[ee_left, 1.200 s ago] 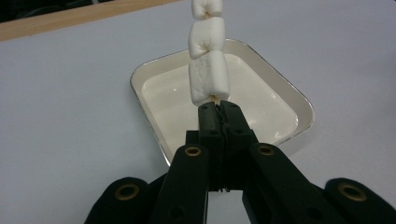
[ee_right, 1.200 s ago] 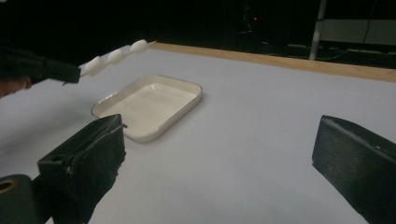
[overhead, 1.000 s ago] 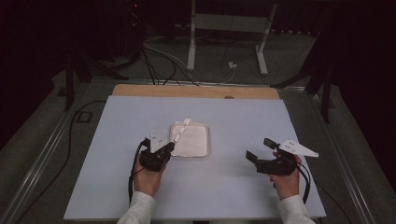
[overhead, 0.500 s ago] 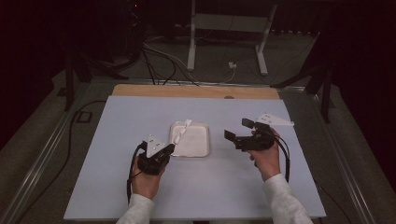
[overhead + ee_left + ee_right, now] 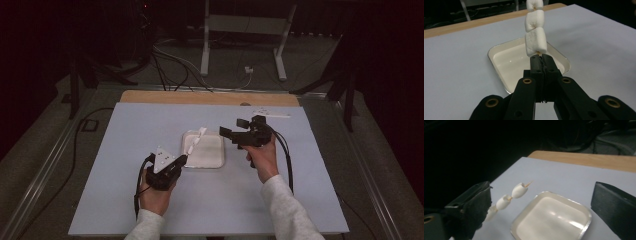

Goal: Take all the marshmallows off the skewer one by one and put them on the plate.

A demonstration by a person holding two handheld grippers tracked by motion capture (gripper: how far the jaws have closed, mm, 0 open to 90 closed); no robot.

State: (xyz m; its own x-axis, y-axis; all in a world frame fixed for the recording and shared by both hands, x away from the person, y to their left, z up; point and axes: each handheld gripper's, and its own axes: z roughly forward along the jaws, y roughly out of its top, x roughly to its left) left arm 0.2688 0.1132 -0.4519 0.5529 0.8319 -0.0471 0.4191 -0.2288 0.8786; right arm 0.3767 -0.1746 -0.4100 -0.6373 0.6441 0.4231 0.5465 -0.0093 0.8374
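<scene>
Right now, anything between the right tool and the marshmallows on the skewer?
Nothing visible. The right tool is open beside the tray; the marshmallow skewer, held by the left tool, sits in open air ahead of it.

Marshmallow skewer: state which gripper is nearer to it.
Left. The left gripper is shut on the bare end of the marshmallow skewer, holding it over the white tray. The right gripper is open, across the tray, touching nothing.
</scene>
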